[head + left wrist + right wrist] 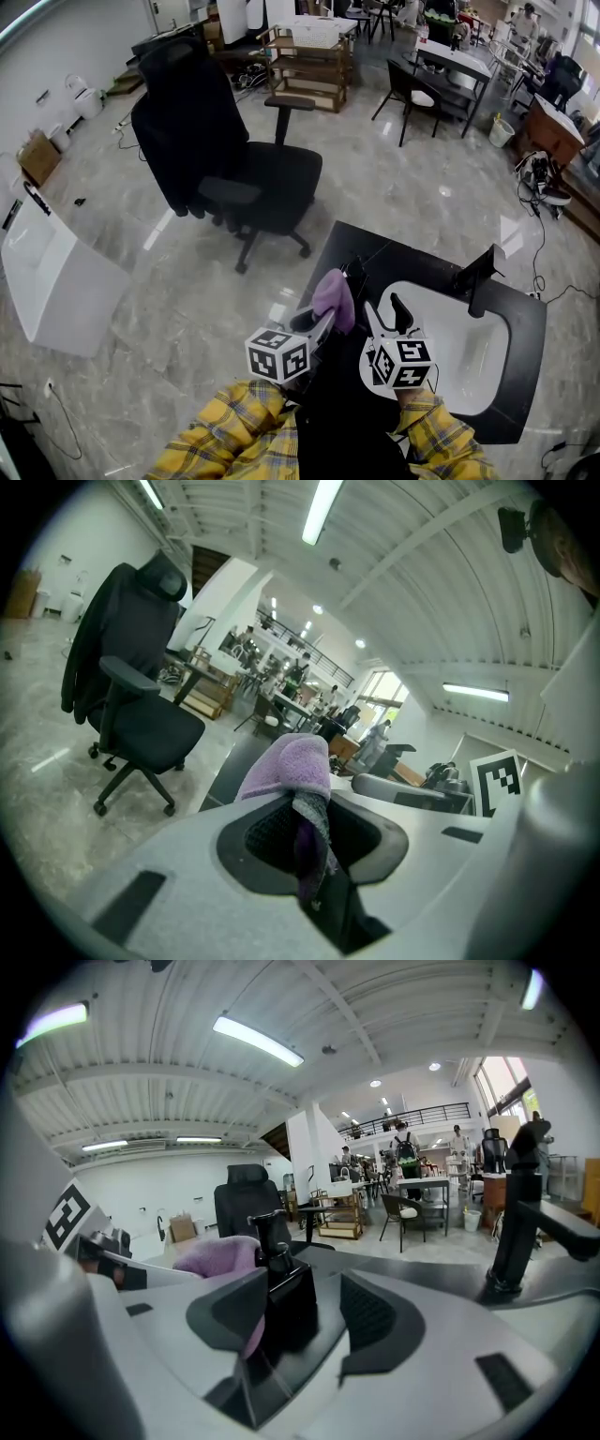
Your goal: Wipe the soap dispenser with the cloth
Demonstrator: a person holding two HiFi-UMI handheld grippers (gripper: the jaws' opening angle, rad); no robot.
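Note:
A black pump soap dispenser (281,1302) stands on the black counter (356,246), between the wide-apart jaws of my right gripper (302,1314). It is close to the left jaw, and a clear gap separates it from the right pad. In the head view the dispenser (355,274) sits just ahead of the right gripper (386,315). My left gripper (309,829) is shut on a purple cloth (291,766). The cloth's bunched top bulges above the jaws. The cloth (335,296) hangs just left of the dispenser; in the right gripper view the cloth (220,1252) lies beside the bottle.
A white sink (469,352) is set in the counter, with a black faucet (478,272) at its far rim. A black office chair (225,159) stands on the tiled floor to the left. A white panel (52,281) leans at the far left. Desks and chairs fill the background.

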